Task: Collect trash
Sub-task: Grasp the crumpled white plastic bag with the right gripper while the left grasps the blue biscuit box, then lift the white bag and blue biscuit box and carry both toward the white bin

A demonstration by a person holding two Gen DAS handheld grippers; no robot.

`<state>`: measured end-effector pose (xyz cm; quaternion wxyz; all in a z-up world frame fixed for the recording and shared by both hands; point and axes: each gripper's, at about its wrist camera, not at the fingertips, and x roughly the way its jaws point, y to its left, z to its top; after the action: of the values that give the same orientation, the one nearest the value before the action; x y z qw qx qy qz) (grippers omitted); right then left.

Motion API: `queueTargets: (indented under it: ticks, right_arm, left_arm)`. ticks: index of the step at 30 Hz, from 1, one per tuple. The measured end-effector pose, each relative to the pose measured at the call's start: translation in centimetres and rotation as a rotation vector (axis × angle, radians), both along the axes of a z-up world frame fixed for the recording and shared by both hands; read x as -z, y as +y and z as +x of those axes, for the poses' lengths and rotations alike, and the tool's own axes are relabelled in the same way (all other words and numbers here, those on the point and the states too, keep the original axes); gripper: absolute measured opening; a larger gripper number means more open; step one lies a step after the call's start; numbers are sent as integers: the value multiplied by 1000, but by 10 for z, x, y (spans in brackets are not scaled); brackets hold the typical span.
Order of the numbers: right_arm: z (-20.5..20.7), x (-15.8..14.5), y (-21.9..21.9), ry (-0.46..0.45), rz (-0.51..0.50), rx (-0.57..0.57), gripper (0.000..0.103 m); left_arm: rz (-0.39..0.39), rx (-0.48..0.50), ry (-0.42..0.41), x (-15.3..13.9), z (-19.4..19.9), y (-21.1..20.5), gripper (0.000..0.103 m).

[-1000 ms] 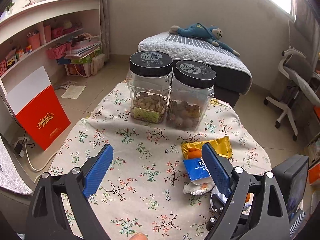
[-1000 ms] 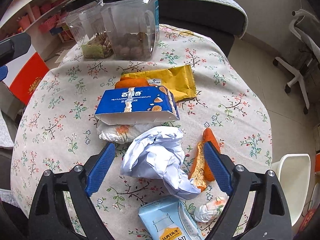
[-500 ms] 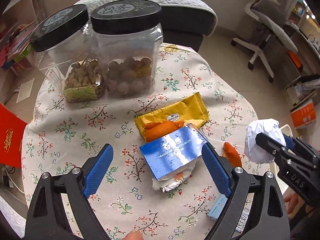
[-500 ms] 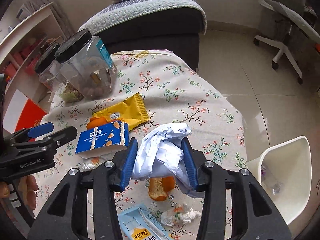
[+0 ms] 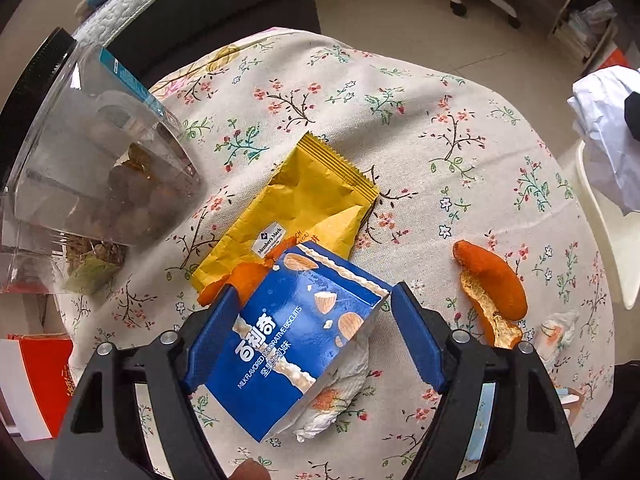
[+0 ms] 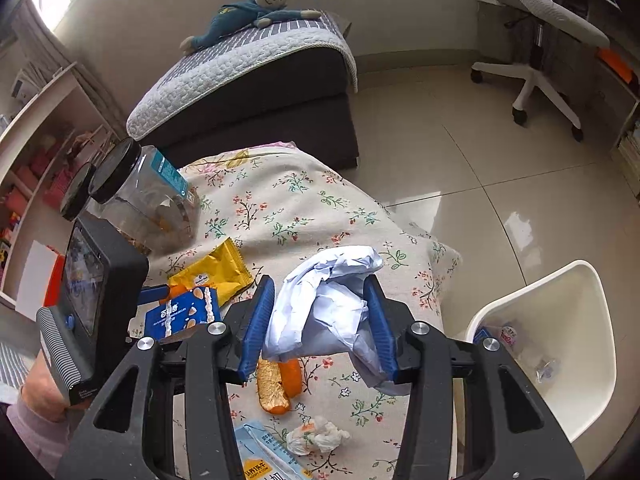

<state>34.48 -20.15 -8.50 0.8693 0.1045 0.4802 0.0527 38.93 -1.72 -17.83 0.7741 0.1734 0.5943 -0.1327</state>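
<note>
A: Room: tiled floor (image 6: 460,184), a dark bed (image 6: 256,92) beyond the table's far edge, a white office chair (image 6: 532,40) at right. Where is there open room?

B: The floor to the right of the table (image 6: 280,208) lies bare as far as the chair. The floral cloth hangs over the table's right edge, and a white bin (image 6: 560,344) stands on the floor just beside that edge, its mouth open upward with a few scraps inside.

A: Largest things on the table?

B: Two clear jars with black lids (image 6: 132,196) near the far left edge. In front of them lies a yellow wrapper (image 5: 304,200), flat, with bare cloth beyond it toward the far and right edges.

A: The left gripper?

B: The left gripper (image 5: 316,332) points steeply down. Its jaws have just been closing and straddle a blue biscuit box (image 5: 296,332); the left pad meets the box's edge, the right pad stands clear of it. The box rests on a crumpled tissue (image 5: 344,392) and overlaps the yellow wrapper's near end.

A: The right gripper?

B: The right gripper (image 6: 320,320) is clamped on a ball of crumpled white paper (image 6: 324,304), held off the table, near the right edge and the bin.

A: Smaller pieces?

B: An orange peel (image 5: 492,292) lies near the right edge, a small tissue wad (image 5: 560,328) beside it.
</note>
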Motion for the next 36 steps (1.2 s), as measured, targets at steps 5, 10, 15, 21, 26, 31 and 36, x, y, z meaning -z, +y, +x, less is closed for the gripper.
queueTargets:
  ticks: [5, 10, 15, 21, 26, 31, 36]
  right_arm:
    - [-6, -2, 12, -11, 1, -43, 44]
    - [-16, -4, 30, -27, 4, -93, 44]
    - [-25, -7, 46, -48, -4, -143, 44]
    - [-29, -9, 51, -61, -8, -155, 44]
    - [-24, -7, 47, -54, -6, -144, 44]
    - [-21, -5, 51, -51, -10, -153, 44]
    - [-25, -5, 58, -56, -10, -173, 44]
  left_arm:
    - [-161, -186, -19, -16, -7, 51, 44]
    - [-231, -470, 15, -5, -22, 131, 9]
    - [-294, -513, -33, -6, -49, 170, 8]
    - [-253, -348, -84, -18, -44, 136, 88]
    - [-99, -217, -67, 0, -24, 100, 88]
    - [-60, -241, 0, 22, -11, 98, 74]
    - [-139, -276, -19, 10, -28, 119, 61]
